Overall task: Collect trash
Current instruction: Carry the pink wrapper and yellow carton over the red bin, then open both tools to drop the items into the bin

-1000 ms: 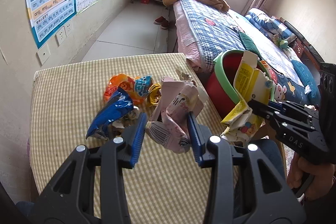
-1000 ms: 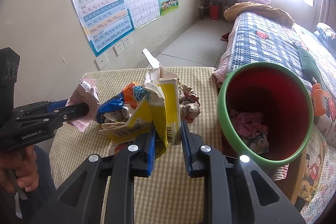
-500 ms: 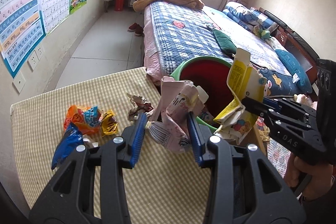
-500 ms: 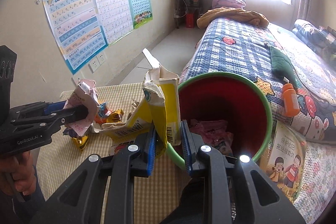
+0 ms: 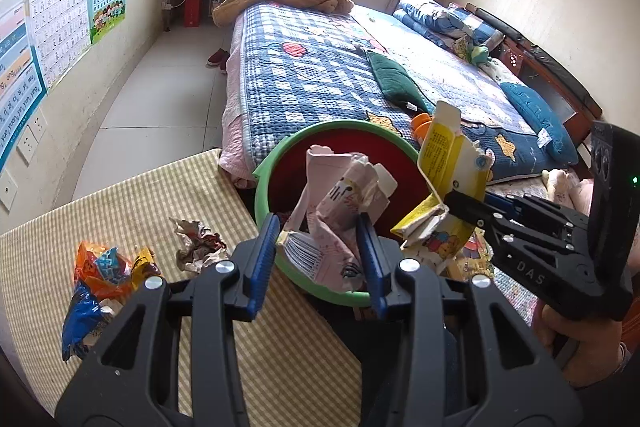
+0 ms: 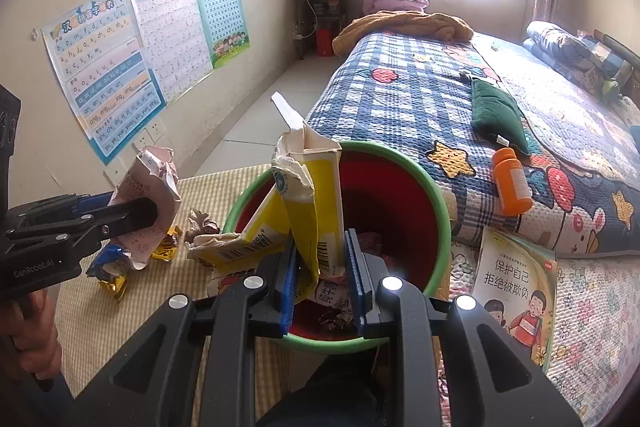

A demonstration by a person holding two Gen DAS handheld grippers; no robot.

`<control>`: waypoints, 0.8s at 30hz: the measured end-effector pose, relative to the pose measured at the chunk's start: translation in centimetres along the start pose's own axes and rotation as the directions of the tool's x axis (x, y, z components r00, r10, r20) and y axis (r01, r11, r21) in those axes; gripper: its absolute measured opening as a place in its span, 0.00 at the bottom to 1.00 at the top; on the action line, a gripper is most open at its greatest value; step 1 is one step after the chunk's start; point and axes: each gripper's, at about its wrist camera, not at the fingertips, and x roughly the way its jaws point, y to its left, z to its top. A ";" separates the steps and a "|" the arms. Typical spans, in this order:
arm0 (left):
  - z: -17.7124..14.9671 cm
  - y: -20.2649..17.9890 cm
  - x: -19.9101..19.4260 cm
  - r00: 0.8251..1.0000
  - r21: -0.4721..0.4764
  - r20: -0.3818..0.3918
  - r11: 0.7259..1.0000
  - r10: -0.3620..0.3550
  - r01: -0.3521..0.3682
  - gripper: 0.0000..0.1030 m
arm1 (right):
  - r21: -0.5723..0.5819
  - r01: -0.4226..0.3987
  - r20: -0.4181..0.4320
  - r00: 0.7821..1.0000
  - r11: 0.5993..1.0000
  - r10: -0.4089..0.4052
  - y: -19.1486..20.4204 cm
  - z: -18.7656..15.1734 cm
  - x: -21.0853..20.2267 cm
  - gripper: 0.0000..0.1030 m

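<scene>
From the left wrist view, the left gripper [image 5: 320, 251] is clamping a crumpled pink carton [image 5: 340, 203], its jaws narrowed onto the lower part so the torn top is sticking up ahead of the fingertips; directly beyond the jaws the red bin [image 5: 276, 163] with its green rim is gaping, so the carton is probably being held there for a drop. To the right of these jaws the right gripper [image 5: 460, 201] is pinching a yellow carton [image 5: 448, 163] over the same opening. Left of the jaws, on the checked tablecloth [image 5: 120, 203], a crumpled paper ball [image 5: 198, 243] and bright snack wrappers [image 5: 104, 267] are lying uncollected. From the right wrist view, the right gripper [image 6: 320, 267] is squeezing the yellow carton [image 6: 316, 195] by its barcoded end, jaws nearly together, above the bin [image 6: 436, 203], where earlier rubbish is already sitting below the fingertips. Far left of these jaws the left gripper [image 6: 152, 213] is gripping the pink carton [image 6: 152, 187], seemingly short of the rim. An orange bottle [image 6: 512, 187] and a picture book [image 6: 516, 279] are lying to the right.
</scene>
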 end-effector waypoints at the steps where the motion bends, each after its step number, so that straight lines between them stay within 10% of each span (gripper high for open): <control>1: 0.2 -0.4 0.3 1.000 0.007 -0.001 1.000 -0.003 0.003 0.37 | 0.006 0.004 0.000 1.000 1.000 -0.004 -0.3 0.0 0.1 0.21; 24: 2.8 -2.8 6.8 0.997 0.015 -0.059 0.999 -0.043 0.044 0.39 | 0.029 0.047 -0.041 0.998 0.998 -0.046 -4.5 0.5 3.9 0.22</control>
